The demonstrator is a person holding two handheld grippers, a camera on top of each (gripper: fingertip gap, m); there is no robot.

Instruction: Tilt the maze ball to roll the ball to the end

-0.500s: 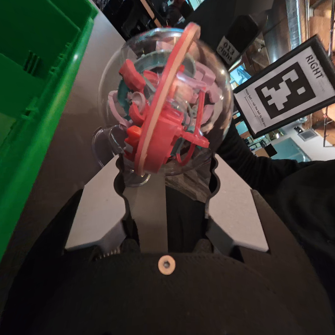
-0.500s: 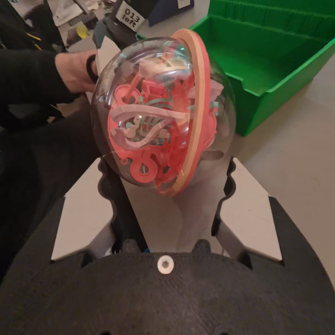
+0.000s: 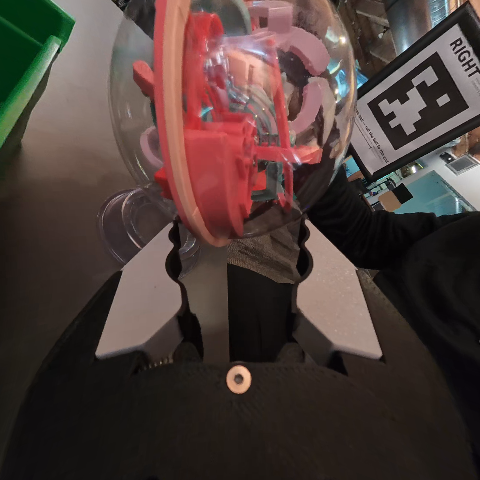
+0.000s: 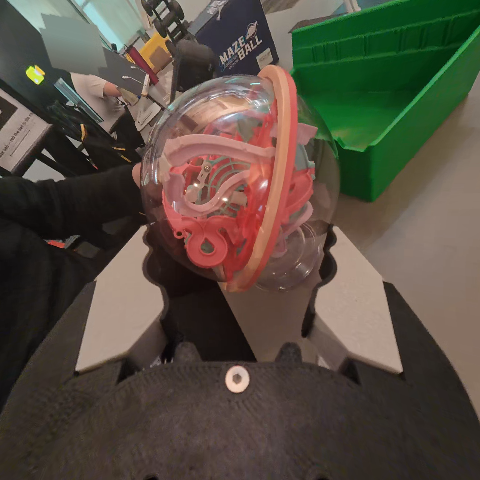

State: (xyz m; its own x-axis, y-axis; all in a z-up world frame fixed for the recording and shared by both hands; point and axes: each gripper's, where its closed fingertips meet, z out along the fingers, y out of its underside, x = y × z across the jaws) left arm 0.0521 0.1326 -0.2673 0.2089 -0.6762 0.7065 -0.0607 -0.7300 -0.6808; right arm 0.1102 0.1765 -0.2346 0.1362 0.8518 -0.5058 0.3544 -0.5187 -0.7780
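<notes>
maze ball (image 3: pixel 233 117) sits between the two claws, lifted off the grey counter (image 3: pixel 52 207). left claw (image 3: pixel 237 233) has its jaws spread wide, the ball's lower curve resting at the fingertips; whether the pads actually press the shell i cannot tell. right claw (image 4: pixel 237 233) is likewise spread, its two tips against the sphere's lower flanks at 9 and 3 o'clock, cradling it.

in the right wrist view the maze ball (image 4: pixel 239 181) shows a clear shell, a pink-and-cream ring tilted from 12 toward 6 o'clock, and red, lilac and teal tracks inside. the small ball inside is not clearly seen.

clear round stand (image 3: pixel 135 223) lies on the counter at 8 o'clock of the sphere in the left wrist view. green bin (image 4: pixel 389 104) stands at 2 o'clock in the right wrist view, apart from the ball. black-framed marker card (image 3: pixel 428 91) shows at 3 o'clock in the left wrist view, above a black sleeve (image 3: pixel 389 246).
</notes>
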